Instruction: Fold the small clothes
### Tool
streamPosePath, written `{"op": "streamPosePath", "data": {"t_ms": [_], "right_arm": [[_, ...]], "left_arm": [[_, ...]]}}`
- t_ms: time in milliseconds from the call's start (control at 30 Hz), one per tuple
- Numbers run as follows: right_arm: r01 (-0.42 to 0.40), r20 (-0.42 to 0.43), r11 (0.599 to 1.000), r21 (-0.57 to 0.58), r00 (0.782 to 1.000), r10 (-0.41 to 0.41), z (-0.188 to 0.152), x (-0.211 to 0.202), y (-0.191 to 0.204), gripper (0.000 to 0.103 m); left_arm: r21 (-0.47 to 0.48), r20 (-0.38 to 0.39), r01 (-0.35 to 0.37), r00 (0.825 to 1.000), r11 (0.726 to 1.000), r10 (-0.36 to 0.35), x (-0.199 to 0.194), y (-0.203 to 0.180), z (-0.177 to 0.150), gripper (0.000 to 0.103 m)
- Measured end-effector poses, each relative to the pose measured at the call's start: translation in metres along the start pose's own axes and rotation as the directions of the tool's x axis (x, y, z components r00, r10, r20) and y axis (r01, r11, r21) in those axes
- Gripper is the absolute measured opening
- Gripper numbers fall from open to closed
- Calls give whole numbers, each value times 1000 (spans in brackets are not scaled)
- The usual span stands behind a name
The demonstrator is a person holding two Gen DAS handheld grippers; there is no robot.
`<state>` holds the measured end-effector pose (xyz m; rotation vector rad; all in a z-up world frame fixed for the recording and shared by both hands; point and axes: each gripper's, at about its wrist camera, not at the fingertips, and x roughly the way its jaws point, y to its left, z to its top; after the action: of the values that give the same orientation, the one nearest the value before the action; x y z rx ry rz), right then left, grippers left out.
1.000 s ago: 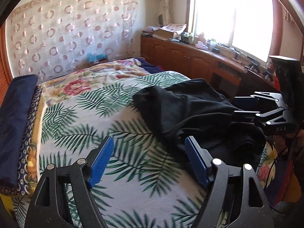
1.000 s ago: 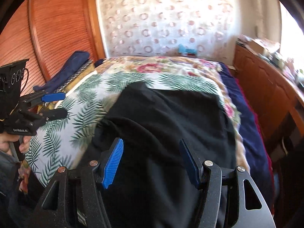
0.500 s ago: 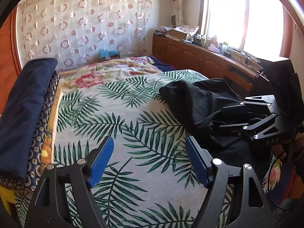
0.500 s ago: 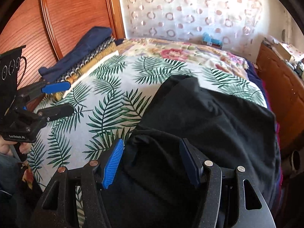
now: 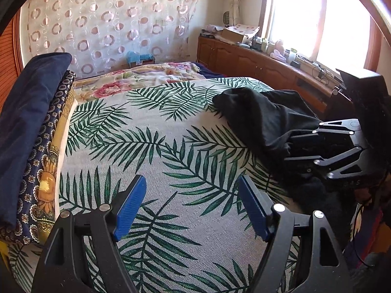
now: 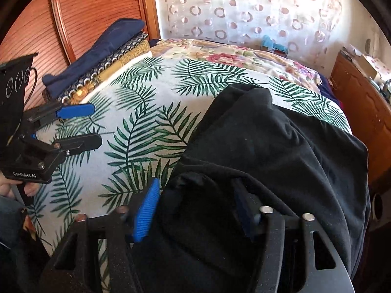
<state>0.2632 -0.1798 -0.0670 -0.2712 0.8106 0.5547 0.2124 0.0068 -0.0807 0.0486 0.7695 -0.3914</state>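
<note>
Your left claw (image 5: 191, 208) hung wide open over the palm-leaf bedspread (image 5: 151, 131), holding nothing. Your right claw (image 6: 195, 207) was spread open too, its blue pads (image 6: 146, 210) either side of bunched fabric of the black garment (image 6: 281, 146), not pinching it. That garment lay crumpled along the bed's right edge, beside the wooden cabinet (image 5: 256, 66).
</note>
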Motion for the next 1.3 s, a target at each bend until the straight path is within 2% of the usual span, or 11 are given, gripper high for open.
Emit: {"op": "streamPosePath", "data": {"t_ms": [33, 100, 133, 300, 433, 700, 900, 967, 1000, 1133, 1300], "right_arm": [[5, -8, 1000, -6, 1000, -5, -1, 2, 0, 29], [21, -21, 999, -26, 1000, -22, -2, 2, -2, 9], [22, -14, 999, -29, 1000, -23, -2, 0, -3, 6], [126, 133, 991, 53, 982, -132, 10, -50, -38, 6], [214, 171, 972, 101, 958, -229, 24, -71, -87, 6], [347, 93, 919, 187, 925, -369, 41, -57, -182, 5], [396, -24, 898, 191, 917, -399, 48, -16, -207, 6], [400, -55, 896, 192, 916, -397, 52, -8, -214, 6], [386, -59, 901, 199, 922, -382, 53, -6, -216, 11], [361, -10, 900, 246, 929, -370, 57, -25, -220, 44], [348, 48, 898, 270, 926, -374, 27, -72, -198, 47]], "left_arm": [[-1, -1, 1, 1000, 1000, -1, 1, 0, 0, 78], [0, -4, 3, 1000, 1000, -3, 2, -1, -1, 78], [2, -5, 5, 1000, 1000, -5, 2, -2, -1, 78], [10, -14, 14, 1000, 1000, -14, 5, -6, -2, 78], [19, -18, 22, 1000, 1000, -21, 7, -13, -1, 78], [33, -32, 27, 999, 999, -26, 11, -24, -1, 78], [42, -46, 28, 999, 999, -26, 15, -29, -1, 78], [44, -48, 28, 999, 999, -26, 15, -30, -2, 78], [46, -48, 28, 999, 999, -25, 15, -31, -1, 78], [53, -47, 35, 998, 998, -33, 15, -37, -2, 78], [68, -39, 53, 998, 996, -51, 11, -48, -2, 78]]}}
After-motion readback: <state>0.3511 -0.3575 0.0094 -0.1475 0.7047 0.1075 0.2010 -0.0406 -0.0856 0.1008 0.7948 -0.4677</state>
